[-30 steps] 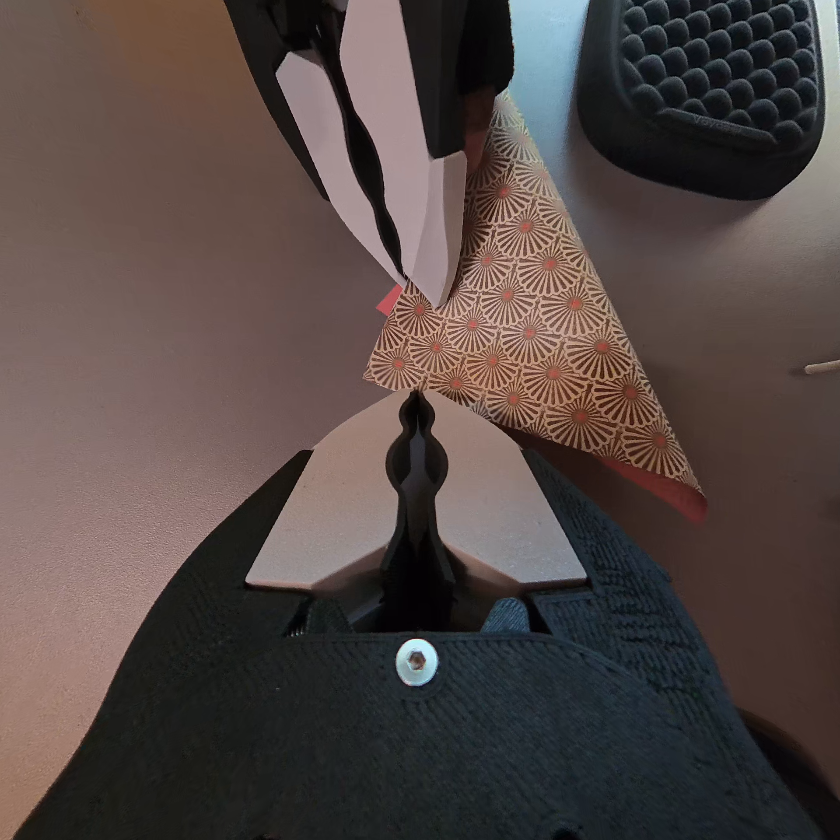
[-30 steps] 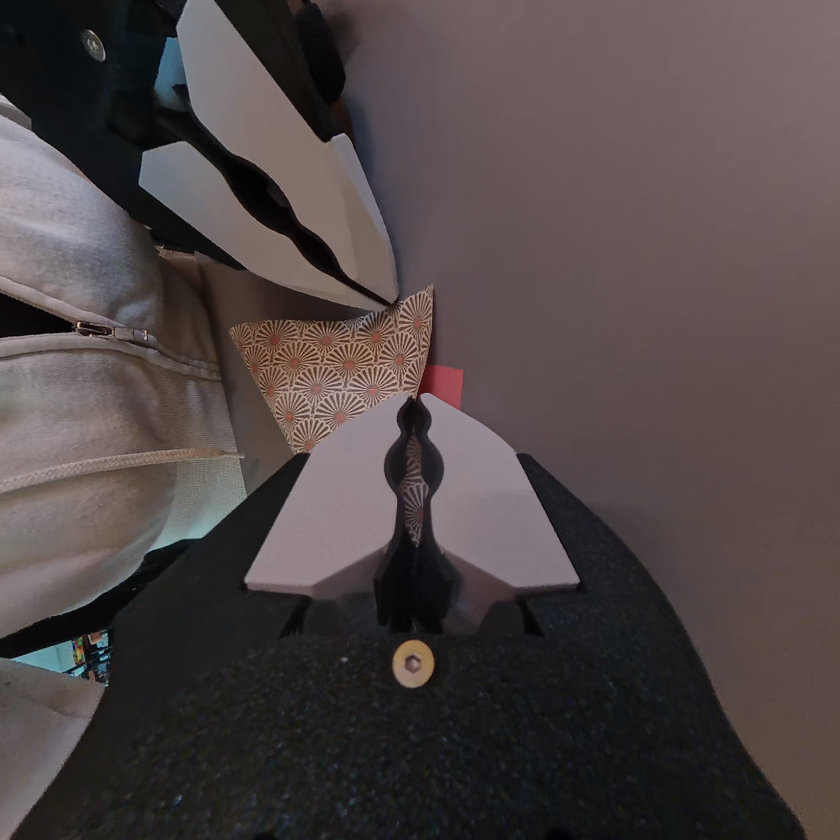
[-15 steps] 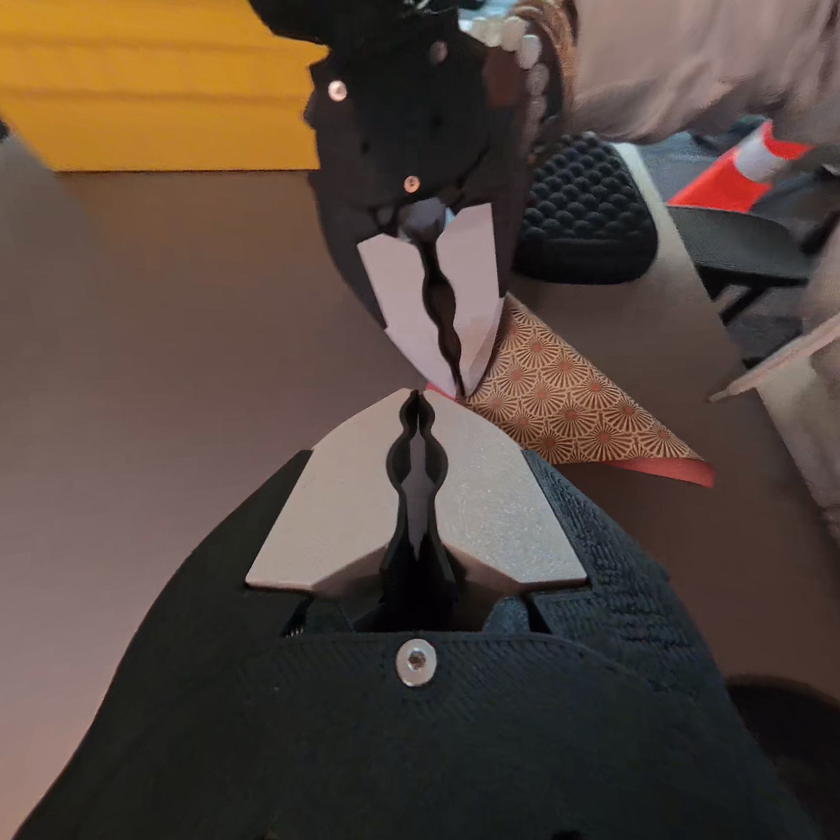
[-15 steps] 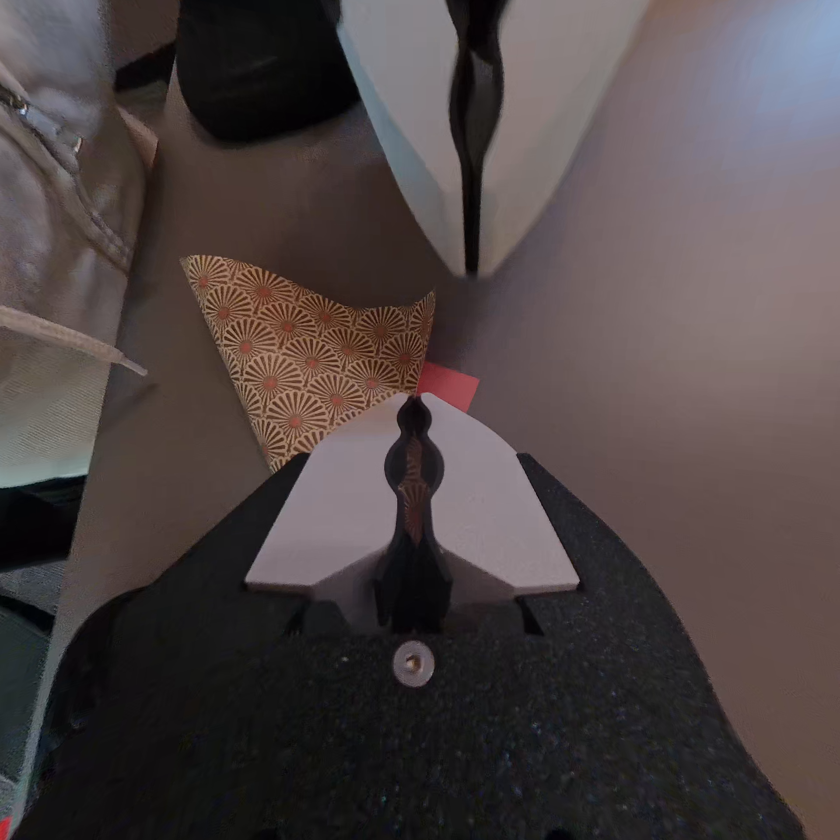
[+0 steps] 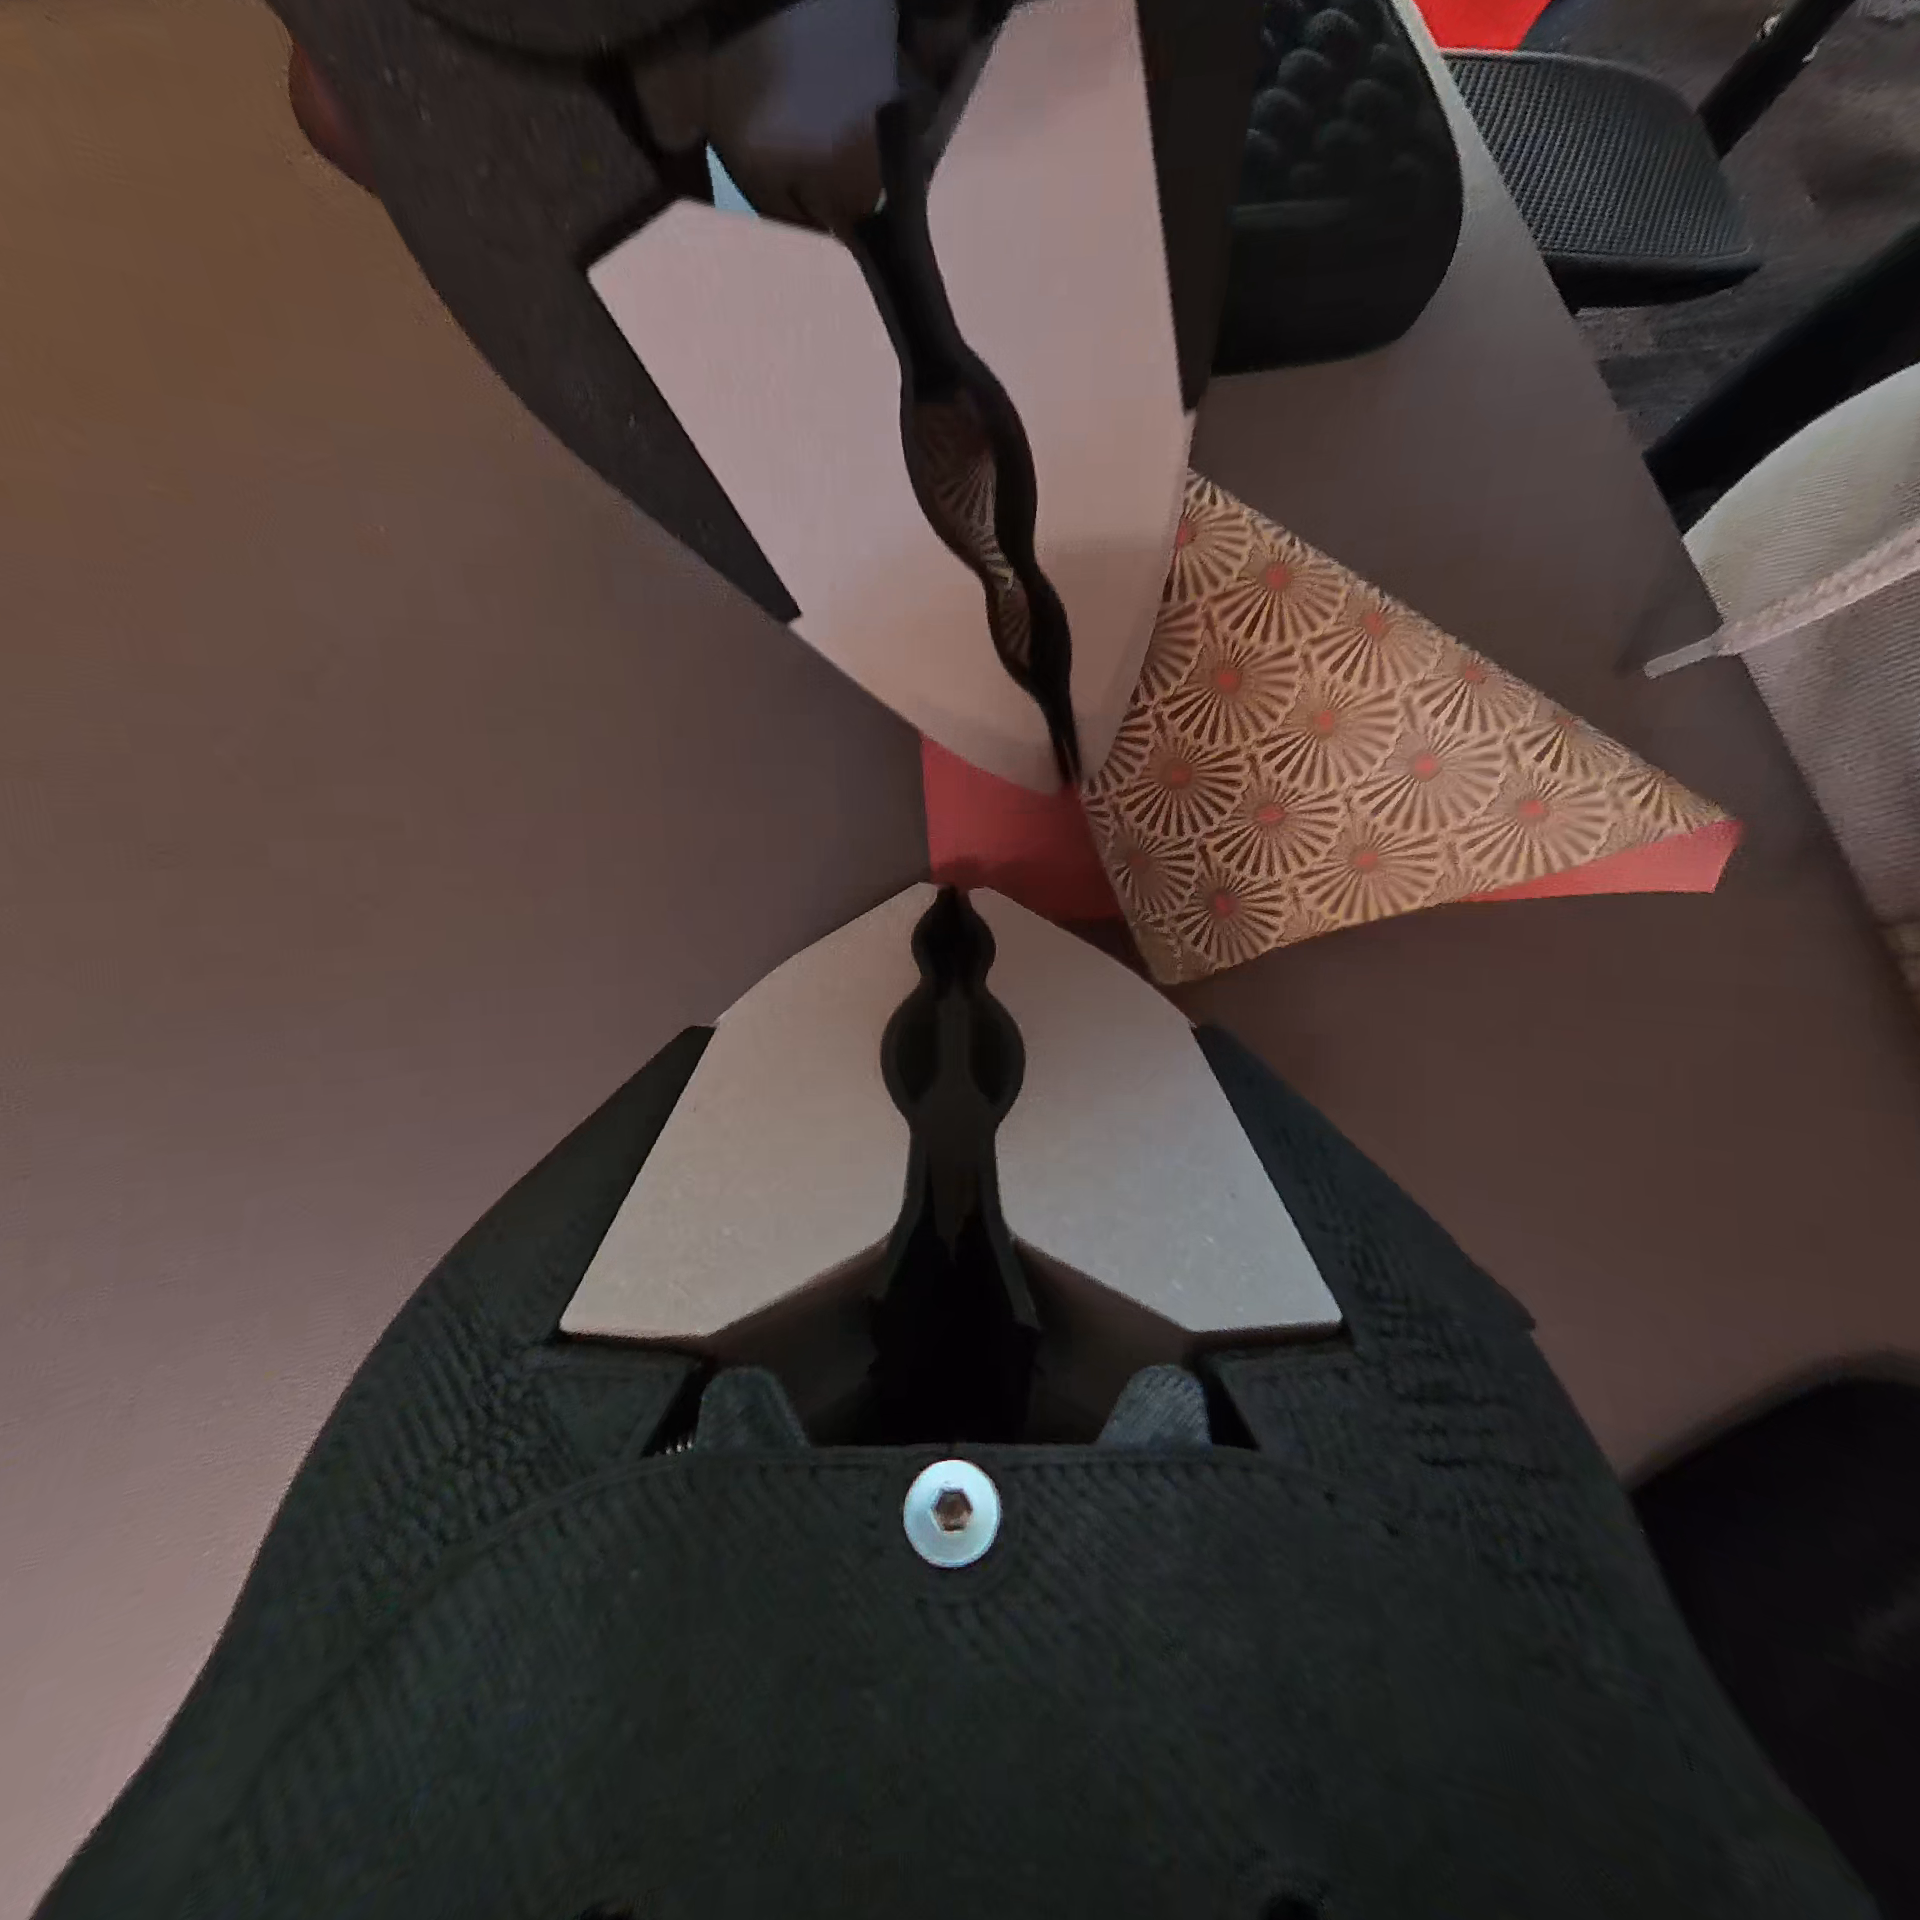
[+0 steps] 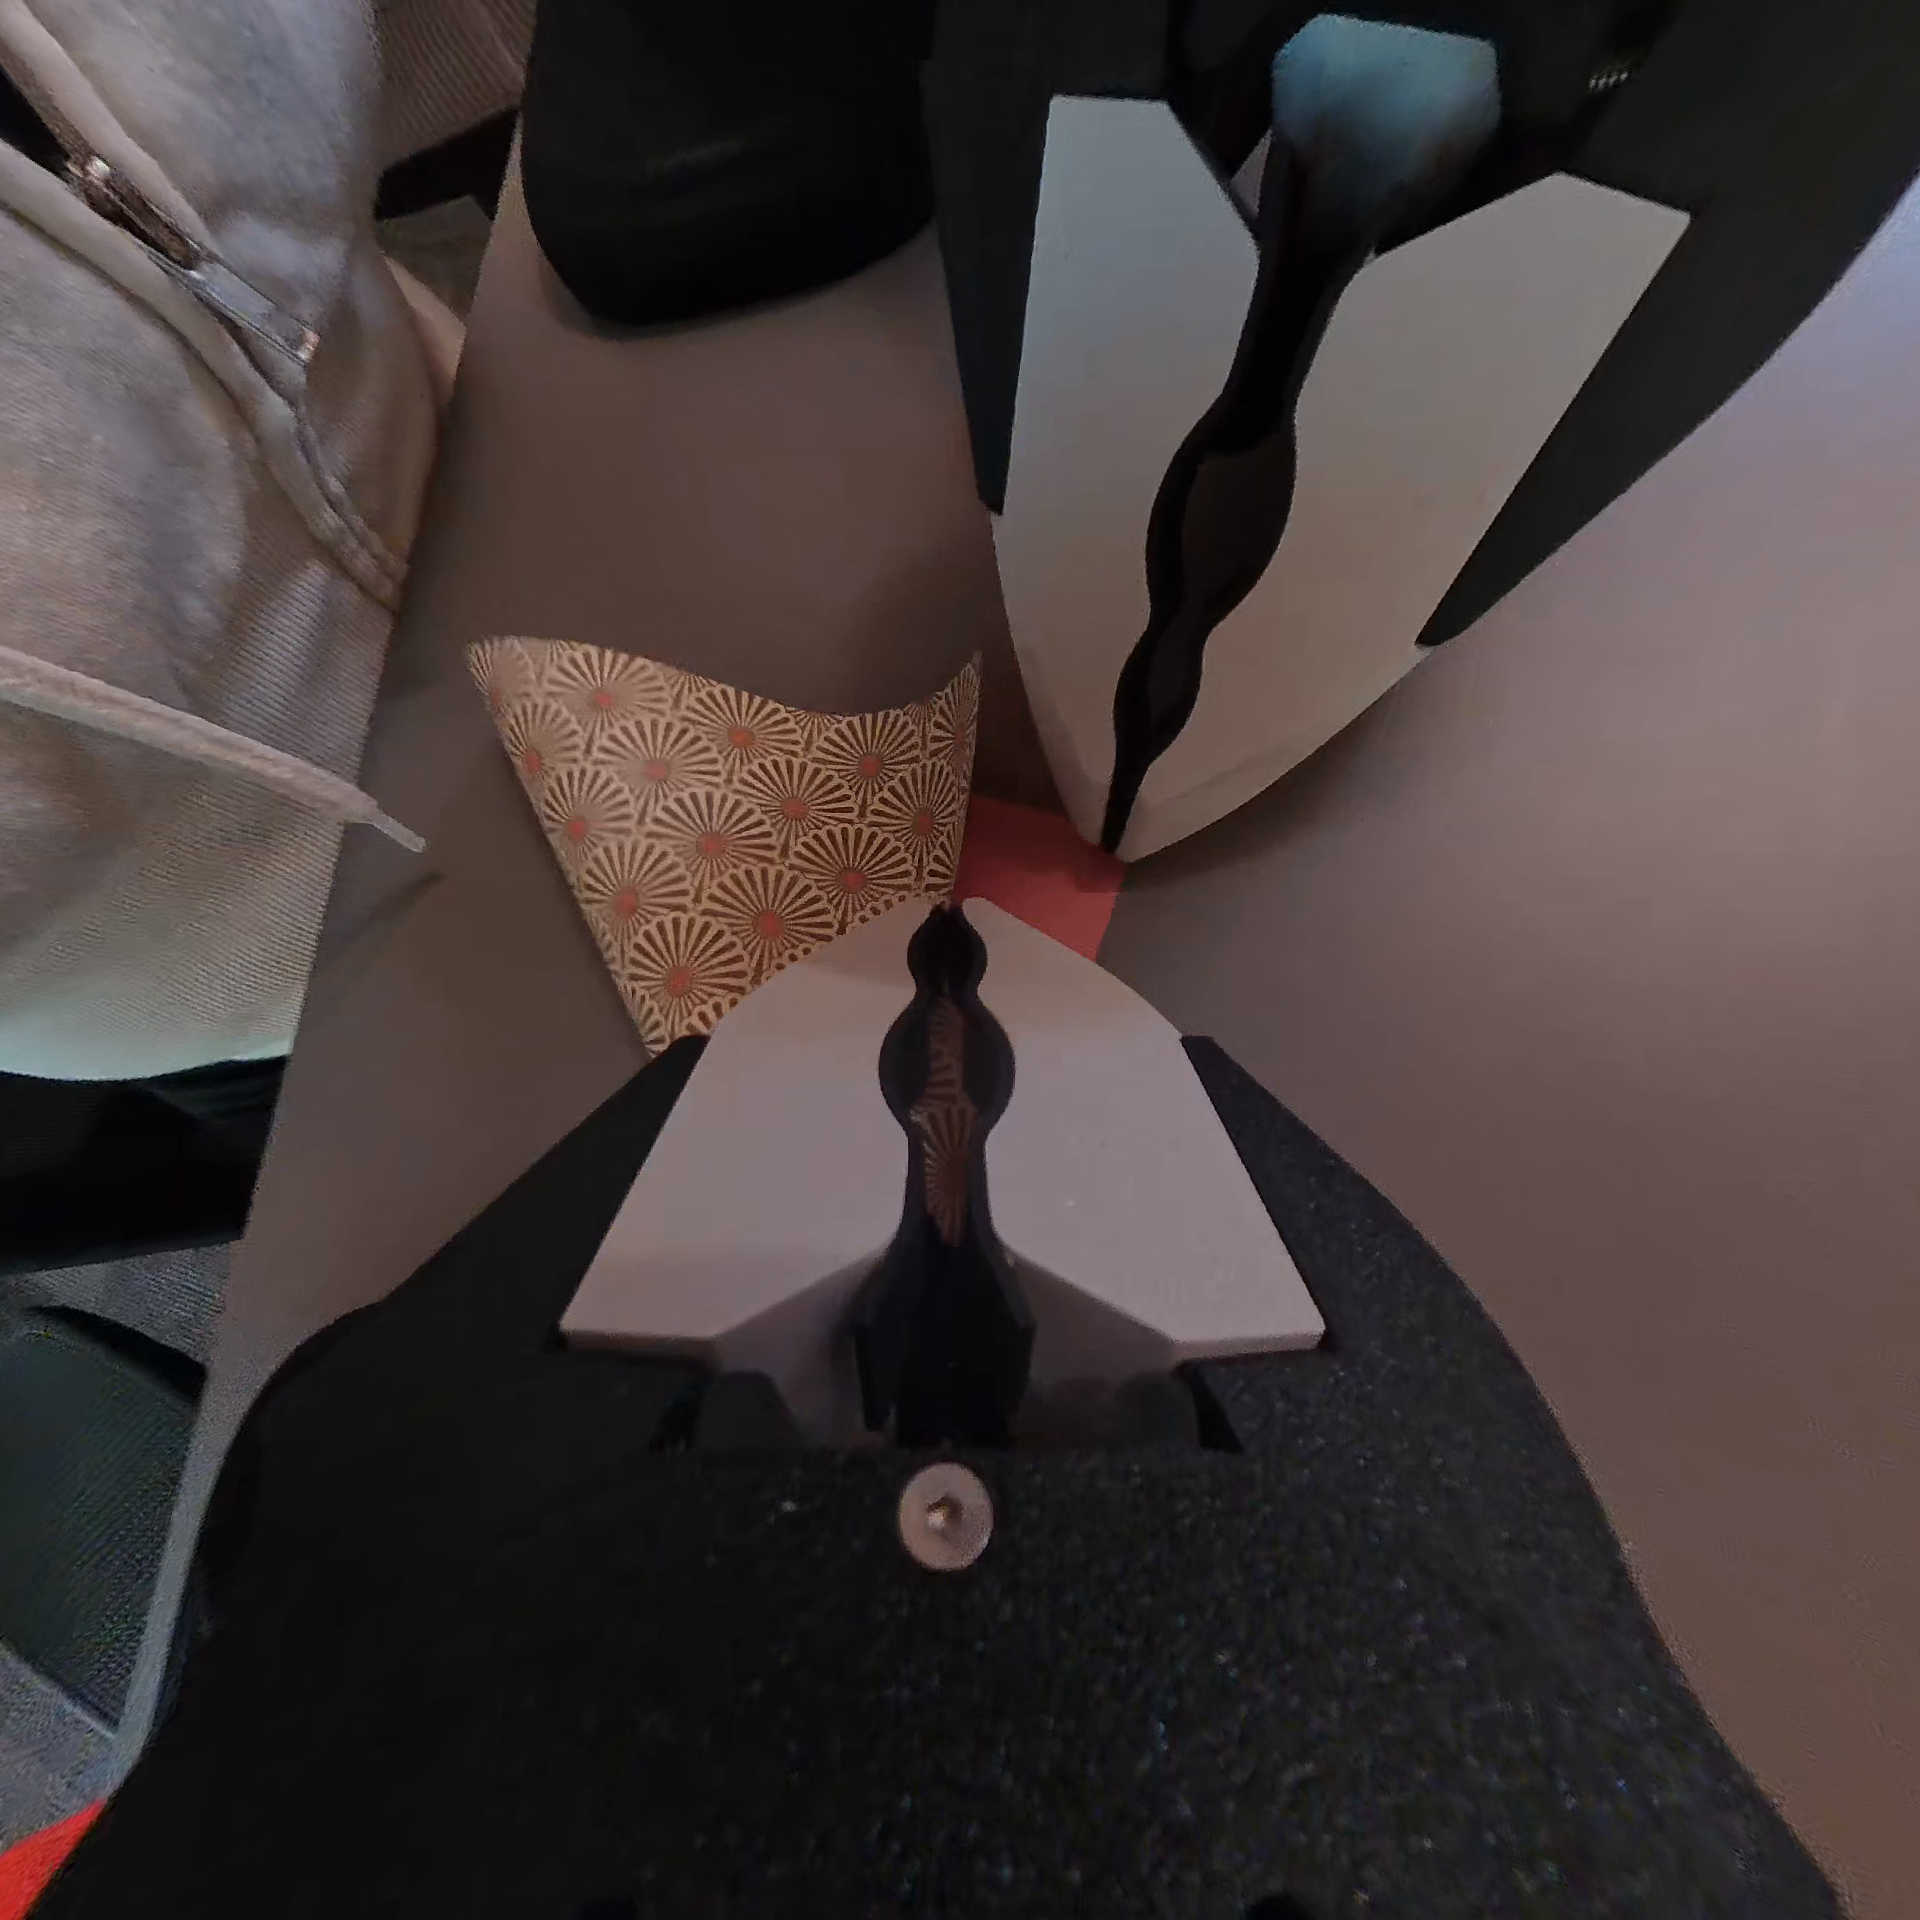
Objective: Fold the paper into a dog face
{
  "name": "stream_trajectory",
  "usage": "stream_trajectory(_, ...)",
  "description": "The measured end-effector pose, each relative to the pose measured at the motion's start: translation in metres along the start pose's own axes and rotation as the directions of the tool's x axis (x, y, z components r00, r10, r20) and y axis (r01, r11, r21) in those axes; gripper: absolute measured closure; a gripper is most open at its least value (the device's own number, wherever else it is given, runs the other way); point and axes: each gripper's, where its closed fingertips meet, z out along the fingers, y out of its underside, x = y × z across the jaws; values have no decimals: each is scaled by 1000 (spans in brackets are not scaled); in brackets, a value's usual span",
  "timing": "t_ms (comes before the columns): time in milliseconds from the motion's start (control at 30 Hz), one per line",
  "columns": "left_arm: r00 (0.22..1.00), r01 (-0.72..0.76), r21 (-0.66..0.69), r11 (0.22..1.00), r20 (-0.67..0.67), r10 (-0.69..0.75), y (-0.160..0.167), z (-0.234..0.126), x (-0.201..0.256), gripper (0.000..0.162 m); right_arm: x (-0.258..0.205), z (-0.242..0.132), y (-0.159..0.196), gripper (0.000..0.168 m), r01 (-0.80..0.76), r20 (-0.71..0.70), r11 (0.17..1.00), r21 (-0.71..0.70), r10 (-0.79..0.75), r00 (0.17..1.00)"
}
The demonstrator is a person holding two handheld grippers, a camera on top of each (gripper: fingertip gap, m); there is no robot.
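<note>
Fan-patterned triangular paper (image 6: 748,821), matte red underside, pinched by right tool (image 6: 951,914)

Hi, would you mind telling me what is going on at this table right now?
A person is folding a patterned paper with a handheld gripper in each hand. The right gripper is shut on the paper, whose pattern shows between its fingers, and holds a folded flap up off the grey table. The left gripper is shut, its tip at the paper's red underside, holding nothing visible. No dog face is recognisable yet.
</note>
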Motion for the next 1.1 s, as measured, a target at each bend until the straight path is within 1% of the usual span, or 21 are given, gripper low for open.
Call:
stream_trajectory(67,1000,-5,0,1000,12,5,0,0,0,161,-2,-5,0,168,-60,-2,998,11,60,998)
stream_trajectory(133,1000,8,2,1000,19,-8,0,0,0,161,0,-8,6,168,-217,0,976,-9,217,976)
stream_trajectory(200,999,28,3,1000,15,-28,2,-2,1,161,-1,-8,14,168,-401,32,916,-23,401,915)
stream_trajectory(233,999,39,5,999,13,-39,3,-2,2,161,-1,-6,17,168,-469,52,883,-30,470,881)
stream_trajectory(267,999,45,6,999,14,-45,3,-3,2,161,-1,-6,16,168,-502,77,865,-12,501,862)
stream_trajectory(467,997,75,13,997,3,-75,4,-4,4,162,-1,-4,14,168,-567,103,823,-24,566,818)
stream_trajectory(600,996,94,15,995,-5,-94,4,-4,4,162,4,-5,13,168,-590,86,808,8,587,805)
stream_trajectory(833,994,112,16,994,-19,-112,4,-4,4,161,5,-5,12,168,-586,73,809,32,583,809)
stream_trajectory(1100,994,107,16,994,-15,-106,4,-4,4,161,4,-6,15,168,-582,34,813,-9,582,813)
